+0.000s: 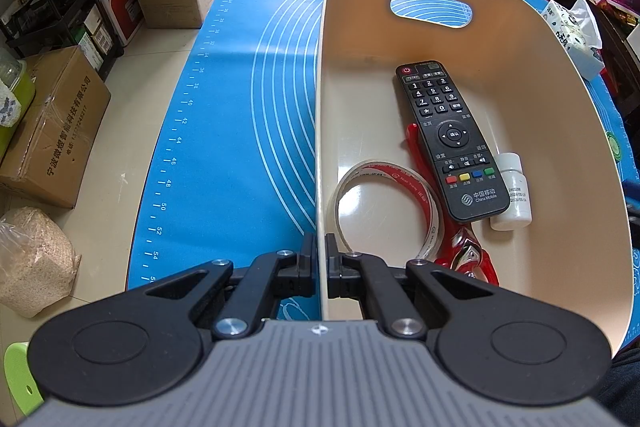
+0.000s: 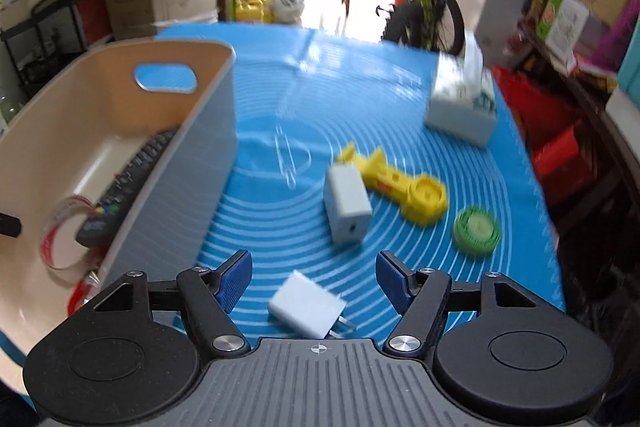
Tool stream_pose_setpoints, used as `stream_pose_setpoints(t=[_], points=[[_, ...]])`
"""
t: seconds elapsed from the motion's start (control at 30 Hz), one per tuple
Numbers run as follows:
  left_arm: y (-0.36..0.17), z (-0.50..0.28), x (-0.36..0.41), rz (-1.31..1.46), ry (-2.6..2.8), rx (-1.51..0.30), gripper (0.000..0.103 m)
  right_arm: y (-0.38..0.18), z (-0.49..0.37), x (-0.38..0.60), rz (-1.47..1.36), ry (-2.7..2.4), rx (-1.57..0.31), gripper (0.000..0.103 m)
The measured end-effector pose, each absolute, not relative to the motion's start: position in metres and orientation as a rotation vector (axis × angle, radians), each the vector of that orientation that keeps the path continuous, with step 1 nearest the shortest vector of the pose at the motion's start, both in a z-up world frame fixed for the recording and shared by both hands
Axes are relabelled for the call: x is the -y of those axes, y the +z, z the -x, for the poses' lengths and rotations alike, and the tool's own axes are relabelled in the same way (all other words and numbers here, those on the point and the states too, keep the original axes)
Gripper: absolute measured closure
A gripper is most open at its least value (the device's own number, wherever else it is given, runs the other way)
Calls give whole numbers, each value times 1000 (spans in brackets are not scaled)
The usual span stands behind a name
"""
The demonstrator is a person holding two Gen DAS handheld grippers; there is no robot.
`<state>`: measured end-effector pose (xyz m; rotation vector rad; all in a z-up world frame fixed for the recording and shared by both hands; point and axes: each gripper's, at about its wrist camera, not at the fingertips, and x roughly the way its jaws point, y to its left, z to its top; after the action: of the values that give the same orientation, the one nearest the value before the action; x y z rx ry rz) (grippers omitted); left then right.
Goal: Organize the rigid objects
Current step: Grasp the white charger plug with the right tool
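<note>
The left tongs [image 1: 320, 263] are clenched on the near rim of the beige bin [image 1: 520, 59], which holds a black remote control [image 1: 450, 139], a tape roll [image 1: 384, 203], a white bottle [image 1: 512, 195] and a red tool [image 1: 464, 255]. The right tongs [image 2: 314, 281] hang released above a white charger [image 2: 306, 309] lying on the blue mat [image 2: 260, 211] of the tabletop. A second white adapter [image 2: 346, 205], a yellow tool [image 2: 404, 187] and a green disc [image 2: 476, 227] lie just beyond, right of the bin.
</note>
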<state>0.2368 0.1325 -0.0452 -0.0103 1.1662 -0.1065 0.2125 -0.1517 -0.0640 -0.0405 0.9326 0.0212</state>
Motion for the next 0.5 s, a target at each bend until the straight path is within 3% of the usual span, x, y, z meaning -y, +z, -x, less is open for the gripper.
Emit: stream_pose_setpoints(t=[0.23,0.5], points=[[-45,-237,-132,10,-106,-1166,98,-100,-218,155,-112,-46,-1014,29],[-45,-237,-132,11,-106,-1166,98,-112,-215,150,-130,-147,-982,23]])
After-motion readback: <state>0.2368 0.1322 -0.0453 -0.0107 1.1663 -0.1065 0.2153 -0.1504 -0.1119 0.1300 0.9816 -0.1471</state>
